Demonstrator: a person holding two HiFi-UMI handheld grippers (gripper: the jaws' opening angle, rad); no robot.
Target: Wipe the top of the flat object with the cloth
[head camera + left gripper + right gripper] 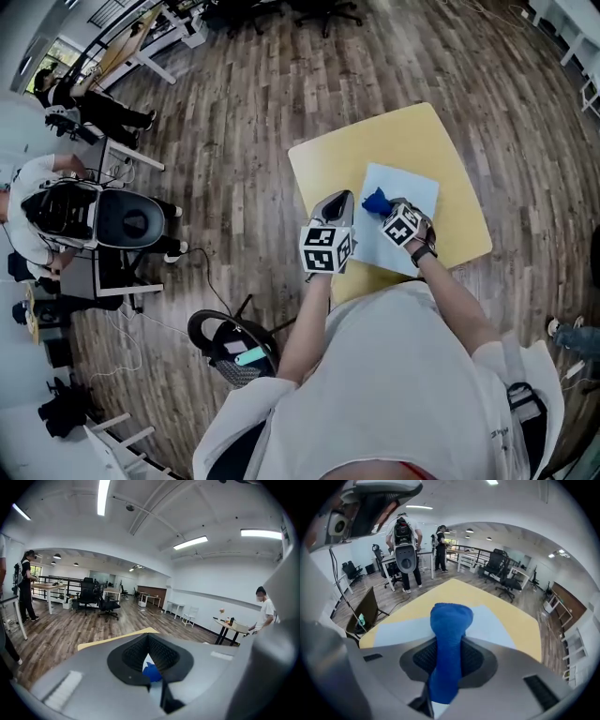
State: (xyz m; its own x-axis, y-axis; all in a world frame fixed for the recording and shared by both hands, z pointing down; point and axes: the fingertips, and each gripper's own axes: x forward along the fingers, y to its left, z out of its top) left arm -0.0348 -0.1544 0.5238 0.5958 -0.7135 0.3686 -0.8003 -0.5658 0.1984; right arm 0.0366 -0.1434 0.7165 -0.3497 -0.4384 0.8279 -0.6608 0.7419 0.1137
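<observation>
Table (375, 141): square top with rounded corners, smooth matte yellow surface. It stands on a floor (234, 112) of wood-grain planks.

Flat object: a thin sheet (412, 192), pale blue, rectangular, plain and even. It lies flat on the table top, set at a slant to the table's edges. A yellow margin shows beyond its far and right sides.

Cloth (377, 201): deep blue with a soft, fine-knit texture, bunched into a rounded wad. In the right gripper view it rises as a thick roll with a bulbous end. It sits over the left part of the sheet, by the left edge. Whether it presses on the sheet cannot be told.

Right gripper (449, 644): grey moulded shell, black ribbed pads (478, 660). The jaws are clamped on the cloth, whose roll fills the gap between them. The marker cube sits on top, with a hand behind it.

Left gripper (149, 637): same build. The jaw tips meet and nothing is held between them. It is over the table just beside the sheet's left edge, its tip near the cloth.
</observation>
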